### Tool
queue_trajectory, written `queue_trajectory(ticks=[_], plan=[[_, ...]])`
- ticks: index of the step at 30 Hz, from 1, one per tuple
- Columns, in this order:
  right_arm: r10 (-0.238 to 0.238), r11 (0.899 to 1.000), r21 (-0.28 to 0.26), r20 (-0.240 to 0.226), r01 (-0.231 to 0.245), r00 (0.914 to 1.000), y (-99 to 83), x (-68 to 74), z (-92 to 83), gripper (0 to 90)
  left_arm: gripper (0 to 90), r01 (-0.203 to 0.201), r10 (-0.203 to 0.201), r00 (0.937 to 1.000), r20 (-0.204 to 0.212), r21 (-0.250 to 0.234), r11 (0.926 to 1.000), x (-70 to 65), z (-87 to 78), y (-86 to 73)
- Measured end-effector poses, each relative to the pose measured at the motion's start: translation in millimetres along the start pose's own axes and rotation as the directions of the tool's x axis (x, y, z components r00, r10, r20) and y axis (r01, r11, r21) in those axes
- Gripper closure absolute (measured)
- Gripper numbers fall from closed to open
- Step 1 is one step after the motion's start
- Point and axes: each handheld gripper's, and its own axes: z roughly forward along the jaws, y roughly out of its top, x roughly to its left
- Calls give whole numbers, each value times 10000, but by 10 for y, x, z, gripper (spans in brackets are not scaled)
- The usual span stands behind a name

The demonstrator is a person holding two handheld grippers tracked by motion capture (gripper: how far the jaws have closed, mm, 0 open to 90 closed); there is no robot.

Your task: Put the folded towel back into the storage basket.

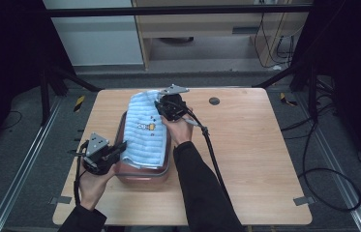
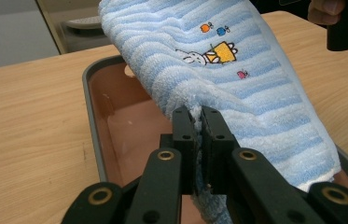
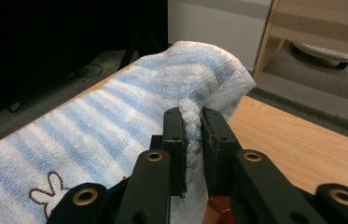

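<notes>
Both tools clamped on towel (image 1: 144, 133): left tool (image 1: 120, 149) near edge, right tool (image 1: 161, 108) far edge. Towel spans tray (image 1: 142, 175), probably mid-placement; not released.

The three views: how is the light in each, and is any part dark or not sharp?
High view: even light on the table, both sides black, the towel slightly soft. Left gripper view: bright, the towel's stripes crisp, the near jaws a little soft. Right gripper view: the towel well lit, the upper left corner black.

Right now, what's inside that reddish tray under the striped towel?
The tray looks bare where its floor shows. The towel, held by both grippers, covers the rest, so that part can't be seen.
</notes>
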Motion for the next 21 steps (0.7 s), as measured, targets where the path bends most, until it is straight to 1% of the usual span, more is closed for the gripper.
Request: queue_trajectory(ticks=[7,14,16,17,21], plan=[[66,9997,236,-74,-64,10000,-115,8,91,809,851,-11,13,10000,-62,312,9995,11,45,-95],[9,9992,391,-67,-6,10000,-205,23,155,808,851,-86,95,9998,-149,608,9981,21,99,-165],[8,9989,463,-69,-5,10000,-234,24,170,808,851,-114,125,9998,-166,646,9978,11,113,-188],[42,9987,501,-77,-38,10000,-255,22,179,808,851,-189,201,9997,-158,765,9969,-3,129,-211],[24,9978,665,-63,-20,10000,-318,19,210,807,850,-217,231,9997,-127,950,9952,-27,145,-241]])
